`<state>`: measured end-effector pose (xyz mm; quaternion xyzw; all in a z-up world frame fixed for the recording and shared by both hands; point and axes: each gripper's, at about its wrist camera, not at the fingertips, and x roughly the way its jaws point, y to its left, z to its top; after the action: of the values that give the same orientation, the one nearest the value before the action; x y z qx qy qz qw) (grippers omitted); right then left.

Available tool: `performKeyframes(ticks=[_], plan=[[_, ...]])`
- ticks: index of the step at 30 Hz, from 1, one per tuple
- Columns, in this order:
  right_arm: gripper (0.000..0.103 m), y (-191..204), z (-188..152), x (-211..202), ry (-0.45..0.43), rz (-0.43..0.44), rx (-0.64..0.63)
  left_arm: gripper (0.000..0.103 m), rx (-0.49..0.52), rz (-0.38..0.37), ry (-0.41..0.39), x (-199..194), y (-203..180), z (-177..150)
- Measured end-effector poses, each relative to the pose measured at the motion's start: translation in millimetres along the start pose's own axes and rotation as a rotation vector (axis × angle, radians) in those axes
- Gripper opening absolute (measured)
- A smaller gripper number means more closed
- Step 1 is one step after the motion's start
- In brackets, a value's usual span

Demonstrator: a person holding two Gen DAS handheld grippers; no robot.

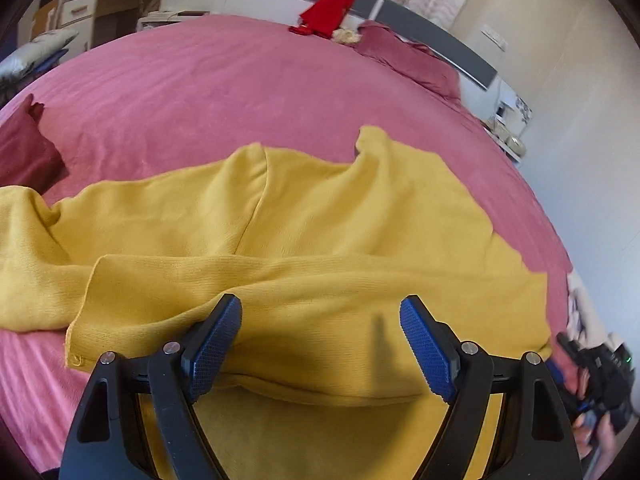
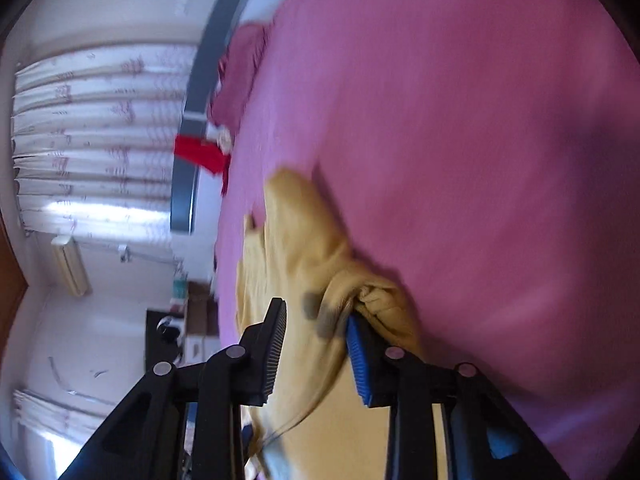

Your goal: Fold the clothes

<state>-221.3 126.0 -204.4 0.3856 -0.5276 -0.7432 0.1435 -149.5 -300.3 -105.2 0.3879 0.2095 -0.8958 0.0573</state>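
A yellow knit sweater lies spread on the pink bed, one sleeve folded across its body. My left gripper is open and hovers just over the folded sleeve near the sweater's lower edge, holding nothing. In the right wrist view the picture is tilted and blurred. My right gripper is open, with bunched sweater fabric lying between and just beyond its fingers. Cloth touches the blue right pad, but the jaws stand apart.
A red garment hangs over the grey headboard. A dark red pillow lies at the far right of the bed, another at the left edge. My other hand-held gripper shows at the lower right. Curtains and furniture stand beyond the bed.
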Motion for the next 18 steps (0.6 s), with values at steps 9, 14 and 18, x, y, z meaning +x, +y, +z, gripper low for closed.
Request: performKeyframes(ticks=[9,14,18], plan=[[0.031,13.8,23.5,-51.0,-0.042,-0.038,-0.083,0.083,0.092,-0.070,-0.099,-35.8,-12.2,-9.6],[0.031,88.3,25.6,17.4,0.124,-0.107,-0.406,0.083,0.020,-0.069,-0.065,-25.6,-12.1,-1.2],[0.023,100.2,46.8,97.4,0.249,-0.362,-0.515,0.083,-0.025,-0.020,-0.020,-6.7,0.1,0.2]])
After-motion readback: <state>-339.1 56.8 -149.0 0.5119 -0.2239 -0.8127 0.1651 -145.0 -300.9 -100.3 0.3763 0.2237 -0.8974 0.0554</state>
